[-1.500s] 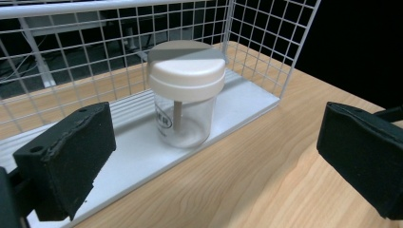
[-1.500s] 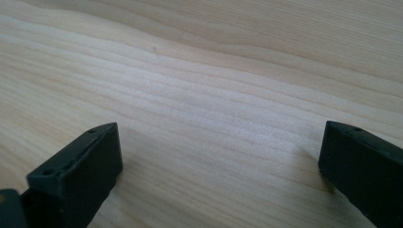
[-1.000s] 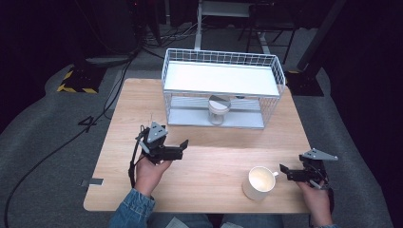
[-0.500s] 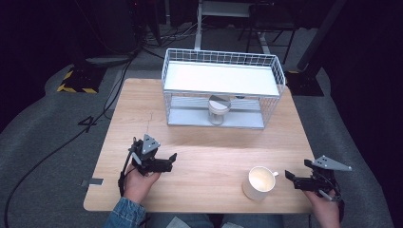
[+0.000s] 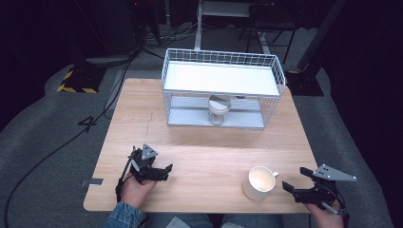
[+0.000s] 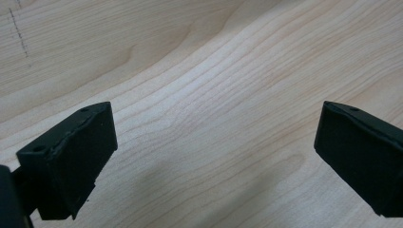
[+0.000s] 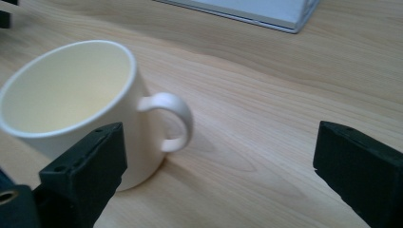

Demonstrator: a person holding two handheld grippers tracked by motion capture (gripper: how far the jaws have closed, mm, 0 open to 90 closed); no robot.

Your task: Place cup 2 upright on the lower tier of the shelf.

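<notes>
Just ahead of the right gripper [image 5: 294,183], near the front edge of the wooden table [image 5: 209,147], a white mug [image 5: 259,182] is seen standing upright, its handle [image 5: 273,174] turned toward that gripper's side. The jaws of the right gripper are spread wide with nothing between them; the mug is not touched. From the right gripper view, the mug [image 7: 81,107] is found to the left of the gap, partly behind the left jaw, with its handle [image 7: 172,121] pointing into the open space between the jaws, and its inside appears empty.

Well apart from the mug, at the opposite front corner of the table, the left gripper [image 5: 164,171] is held low in a hand [image 5: 135,190]. Its jaws are likewise parted wide, and in the left gripper view bare wood grain [image 6: 214,118] is seen between them.

Farther ahead of both grippers, at the far side of the table, a white wire rack [image 5: 221,71] is placed, and a small cup-like container [image 5: 218,108] is seen on its lower level, under the white shelf.
</notes>
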